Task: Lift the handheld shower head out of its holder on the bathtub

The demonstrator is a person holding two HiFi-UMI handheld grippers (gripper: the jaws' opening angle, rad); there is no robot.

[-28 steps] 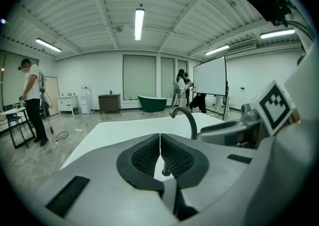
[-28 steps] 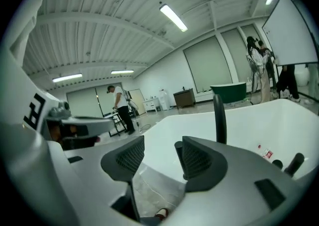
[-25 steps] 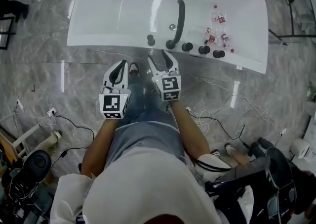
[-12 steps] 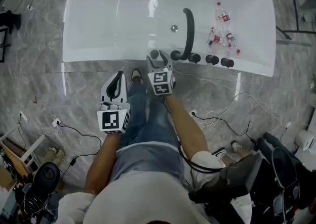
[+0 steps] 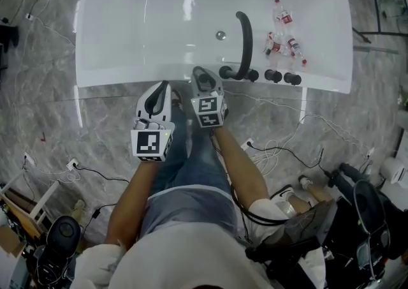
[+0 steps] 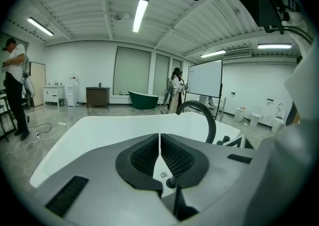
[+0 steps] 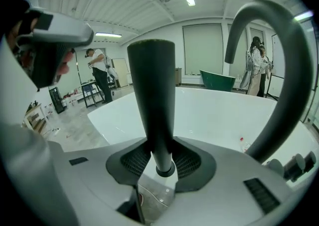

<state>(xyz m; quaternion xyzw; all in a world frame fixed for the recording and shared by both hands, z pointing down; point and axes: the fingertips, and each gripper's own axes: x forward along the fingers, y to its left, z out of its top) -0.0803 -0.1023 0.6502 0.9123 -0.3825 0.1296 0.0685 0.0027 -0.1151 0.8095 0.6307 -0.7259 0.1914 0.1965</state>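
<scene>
The handheld shower head (image 7: 152,95) is a black upright handle standing in its holder on the near rim of the white bathtub (image 5: 121,74). In the right gripper view it fills the gap between my right gripper's (image 7: 160,162) two pads, which are closing and touch it on both sides. In the head view the right gripper (image 5: 204,80) sits over the rim and hides the handle. My left gripper (image 5: 159,93) hovers just left of it at the rim. Its pads (image 6: 144,155) meet with nothing between them.
A black curved faucet spout (image 5: 245,36) rises just right of the shower head, with black knobs (image 5: 274,76) along the rim beyond it. Small bottles (image 5: 280,39) lie inside the tub. Cables (image 5: 280,150) trail over the marble floor. People stand far off in the room.
Both grippers came forward to the tub rim. The right gripper's open jaws went around the shower head handle and narrowed onto it. The left gripper stayed shut.
</scene>
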